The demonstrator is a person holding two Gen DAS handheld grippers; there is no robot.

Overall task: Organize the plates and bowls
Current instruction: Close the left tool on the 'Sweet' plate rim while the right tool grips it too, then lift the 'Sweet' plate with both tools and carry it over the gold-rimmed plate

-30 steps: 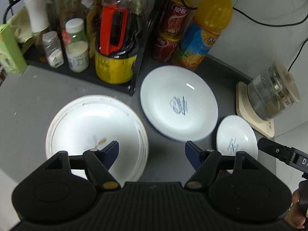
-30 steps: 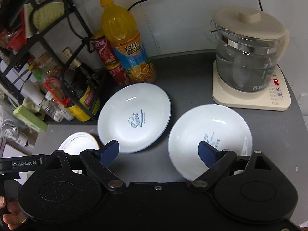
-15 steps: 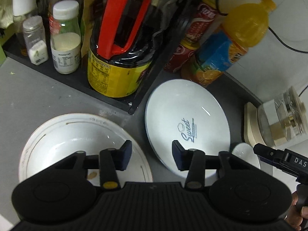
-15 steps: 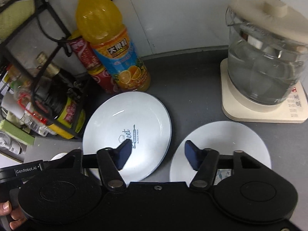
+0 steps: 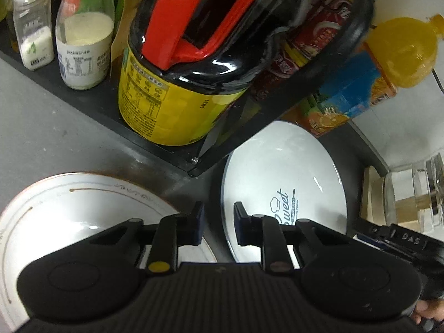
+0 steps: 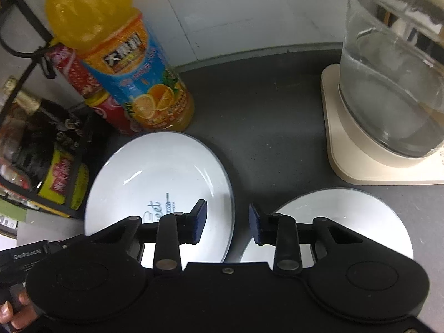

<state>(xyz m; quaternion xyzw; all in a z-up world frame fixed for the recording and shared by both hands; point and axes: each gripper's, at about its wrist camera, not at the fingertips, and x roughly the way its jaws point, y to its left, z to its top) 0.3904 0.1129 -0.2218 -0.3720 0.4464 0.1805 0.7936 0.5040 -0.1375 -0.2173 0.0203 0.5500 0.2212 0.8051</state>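
A white plate with blue "Sweet" lettering [image 5: 283, 177] [image 6: 161, 172] lies on the grey counter. My left gripper [image 5: 217, 226] is open but narrow, and its fingers straddle the plate's left rim. My right gripper [image 6: 227, 224] is open the same way over the plate's right rim. Neither pair of pads visibly touches the rim. A gold-trimmed white bowl [image 5: 69, 211] sits to the left, partly under the left gripper. A smaller white plate [image 6: 347, 216] rests to the right, partly hidden by the right gripper.
A black rack [image 5: 91, 105] just behind the plates holds a soy sauce jug [image 5: 177, 83] and seasoning jars [image 5: 83, 41]. An orange juice bottle [image 6: 116, 55] and red cans [image 6: 77, 75] stand behind the plate. At the right is a glass kettle [image 6: 388, 83] on its cream base.
Both grippers have moved forward and down onto the "Sweet" plate. Their fingers have narrowed from wide open to a small gap around its opposite rims.
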